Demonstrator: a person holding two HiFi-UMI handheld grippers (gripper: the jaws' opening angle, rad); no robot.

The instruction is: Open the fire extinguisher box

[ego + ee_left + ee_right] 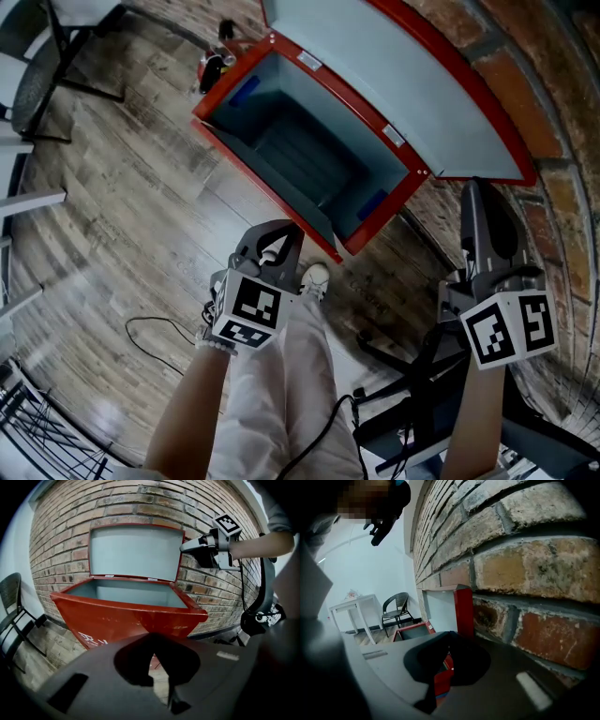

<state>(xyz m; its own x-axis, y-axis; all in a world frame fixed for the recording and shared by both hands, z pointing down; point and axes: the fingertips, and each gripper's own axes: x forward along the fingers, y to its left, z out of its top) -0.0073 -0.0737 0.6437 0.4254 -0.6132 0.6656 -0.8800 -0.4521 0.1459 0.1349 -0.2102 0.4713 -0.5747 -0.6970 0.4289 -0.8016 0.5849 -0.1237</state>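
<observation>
The fire extinguisher box point(122, 620) is a big red metal chest standing on the wooden floor point(141, 234) against the brick wall point(225, 588). It looks rigid and heavy, not something to shift; only its top is meant to move. Its inside is pale grey and appears empty. The lid point(136, 550) is a stiff, flat panel hinged along the back, already raised and leaning on the wall, so the opening looks complete. Its painted skin is probably slick for pads, and the thin red free edge is the likeliest place to pinch it.

The right gripper point(186, 547) is up beside the lid's right edge, close to the bricks, with jaws clenched on nothing. The left gripper point(277, 239) hangs in front of the box, apart from its front wall and pointing at it, jaws together and empty.
</observation>
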